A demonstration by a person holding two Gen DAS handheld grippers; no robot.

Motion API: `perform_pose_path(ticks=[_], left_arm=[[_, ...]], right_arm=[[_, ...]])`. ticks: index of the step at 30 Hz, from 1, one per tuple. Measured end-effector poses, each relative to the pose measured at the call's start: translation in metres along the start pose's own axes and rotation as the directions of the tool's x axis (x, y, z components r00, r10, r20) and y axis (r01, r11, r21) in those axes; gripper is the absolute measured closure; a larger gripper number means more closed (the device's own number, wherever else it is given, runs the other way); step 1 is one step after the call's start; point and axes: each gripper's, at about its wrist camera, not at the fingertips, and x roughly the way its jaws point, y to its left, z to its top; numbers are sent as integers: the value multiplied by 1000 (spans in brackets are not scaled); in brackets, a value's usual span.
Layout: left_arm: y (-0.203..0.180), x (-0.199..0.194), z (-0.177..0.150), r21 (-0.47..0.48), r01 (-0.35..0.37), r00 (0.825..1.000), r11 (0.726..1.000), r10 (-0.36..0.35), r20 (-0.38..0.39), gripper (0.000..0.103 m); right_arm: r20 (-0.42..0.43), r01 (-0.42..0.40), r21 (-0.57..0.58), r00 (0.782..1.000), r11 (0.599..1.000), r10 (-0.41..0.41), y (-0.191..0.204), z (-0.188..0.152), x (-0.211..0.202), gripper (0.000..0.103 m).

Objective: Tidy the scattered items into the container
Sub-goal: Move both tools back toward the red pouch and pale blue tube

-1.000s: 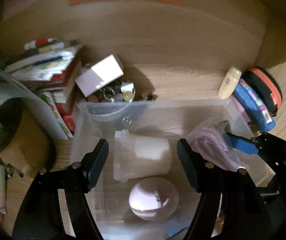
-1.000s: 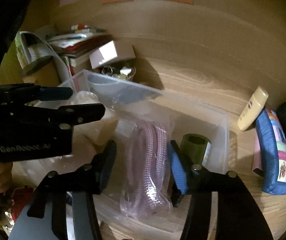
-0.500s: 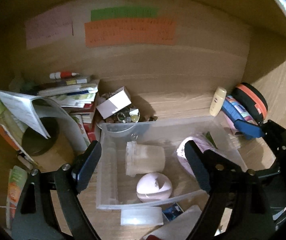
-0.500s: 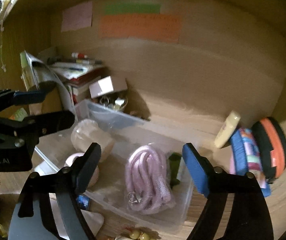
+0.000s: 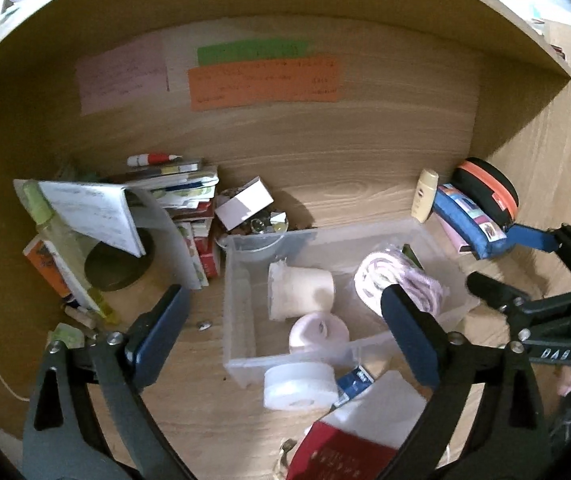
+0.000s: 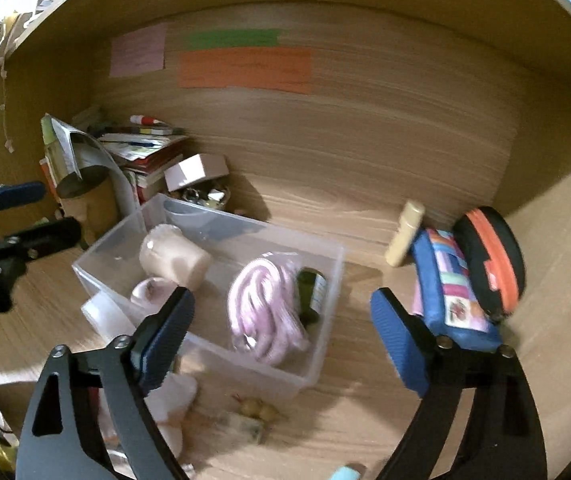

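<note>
A clear plastic bin (image 5: pixel 241 304) (image 6: pixel 325 344) sits on the wooden desk. It holds a bagged pink cord (image 5: pixel 397 280) (image 6: pixel 261 312), a white cup on its side (image 5: pixel 299 290) (image 6: pixel 173 256), a pale pink round case (image 5: pixel 317 330) (image 6: pixel 147 290) and a dark green bottle (image 6: pixel 311 292). My left gripper (image 5: pixel 281 338) is open and empty, raised above the bin's near side. My right gripper (image 6: pixel 281 336) is open and empty above the bin's right end. Loose items lie in front of the bin: a white roll (image 5: pixel 297 386), a white box (image 5: pixel 381 408) and a red booklet (image 5: pixel 337 456).
A book stack (image 5: pixel 181 200), a white box (image 5: pixel 245 202) and a bowl of trinkets (image 5: pixel 261 226) crowd the back left. A cream tube (image 5: pixel 425 196), a blue pouch (image 5: pixel 469 220) and an orange-black case (image 5: pixel 489 192) lie at the right. Small yellow trinkets (image 6: pixel 253 406) lie near the bin.
Both grippers have pulled up and back from inside the bin. My right gripper has opened and let go of the pink cord, which now lies in the bin.
</note>
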Motion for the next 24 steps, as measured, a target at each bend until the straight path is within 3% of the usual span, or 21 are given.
perform_pose_path(ticks=[10,15,24], left_arm=[[3,-5,-37,13,32,998,999,-31,-53,5],[-1,-2,-53,1,58,995,998,-58,-79,5],[-1,1,-86,-24,101,985,995,-103,-141,5]], right_arm=[[-78,54,28,996,998,-52,-16,-44,0,12],[-157,99,48,983,994,-90,-20,-75,7,12],[-221,132,95,969,987,-108,-29,-110,4,12]])
